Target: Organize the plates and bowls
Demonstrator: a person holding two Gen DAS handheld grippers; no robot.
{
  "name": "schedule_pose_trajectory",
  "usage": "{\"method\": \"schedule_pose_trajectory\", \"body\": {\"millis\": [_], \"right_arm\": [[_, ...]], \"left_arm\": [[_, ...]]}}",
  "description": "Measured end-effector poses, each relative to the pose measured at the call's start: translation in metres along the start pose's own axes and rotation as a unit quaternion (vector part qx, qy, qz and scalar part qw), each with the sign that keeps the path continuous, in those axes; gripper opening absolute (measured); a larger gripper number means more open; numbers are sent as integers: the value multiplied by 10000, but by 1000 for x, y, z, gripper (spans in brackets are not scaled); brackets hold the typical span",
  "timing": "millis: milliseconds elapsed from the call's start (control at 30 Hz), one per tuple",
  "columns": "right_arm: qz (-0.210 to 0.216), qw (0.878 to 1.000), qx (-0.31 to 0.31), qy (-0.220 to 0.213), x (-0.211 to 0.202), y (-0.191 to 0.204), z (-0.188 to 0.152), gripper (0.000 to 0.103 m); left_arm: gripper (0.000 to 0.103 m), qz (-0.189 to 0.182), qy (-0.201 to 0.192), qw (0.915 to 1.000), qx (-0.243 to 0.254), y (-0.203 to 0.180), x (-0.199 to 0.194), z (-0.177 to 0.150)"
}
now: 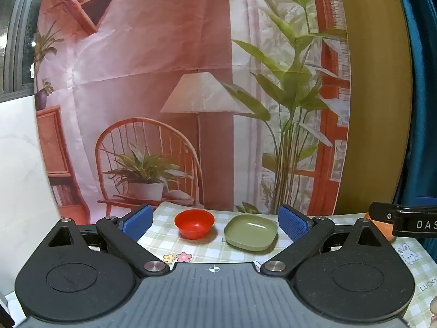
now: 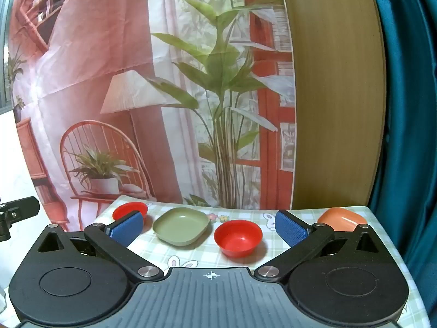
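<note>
A checked tablecloth [image 2: 240, 259] fronts a printed backdrop [image 2: 131, 54]. A green plate [image 2: 181, 225] and red bowl [image 2: 237, 237] sit between the right gripper [image 2: 210, 227] fingers. Both it and the left gripper [image 1: 215, 222] gape wide, empty

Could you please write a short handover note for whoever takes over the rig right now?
Left gripper: open, empty, above the table's near edge, facing a red bowl and the green square plate.
Right gripper: open, empty, facing the same plate and a second red bowl.
On the checked tablecloth, left to right: red bowl, green plate, red bowl, orange dish, all standing apart.
Done: nothing stacked or grouped yet.
Left: probably nest the two red bowls and gather the plate and orange dish.
</note>
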State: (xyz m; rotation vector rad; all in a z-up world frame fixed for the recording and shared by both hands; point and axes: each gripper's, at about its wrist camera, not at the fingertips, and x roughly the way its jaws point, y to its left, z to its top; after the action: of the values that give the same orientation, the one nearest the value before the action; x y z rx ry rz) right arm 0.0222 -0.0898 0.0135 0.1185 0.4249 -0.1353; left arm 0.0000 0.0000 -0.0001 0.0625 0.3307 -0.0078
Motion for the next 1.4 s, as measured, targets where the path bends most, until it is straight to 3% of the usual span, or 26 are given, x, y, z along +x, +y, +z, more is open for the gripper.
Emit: {"method": "schedule_pose_trajectory", "body": {"millis": [1400], "right_arm": [[18,10000,12,-37,-4,3,3,103]], "left_arm": [[99,55,-12,9999,-108,4,-1,4]]}}
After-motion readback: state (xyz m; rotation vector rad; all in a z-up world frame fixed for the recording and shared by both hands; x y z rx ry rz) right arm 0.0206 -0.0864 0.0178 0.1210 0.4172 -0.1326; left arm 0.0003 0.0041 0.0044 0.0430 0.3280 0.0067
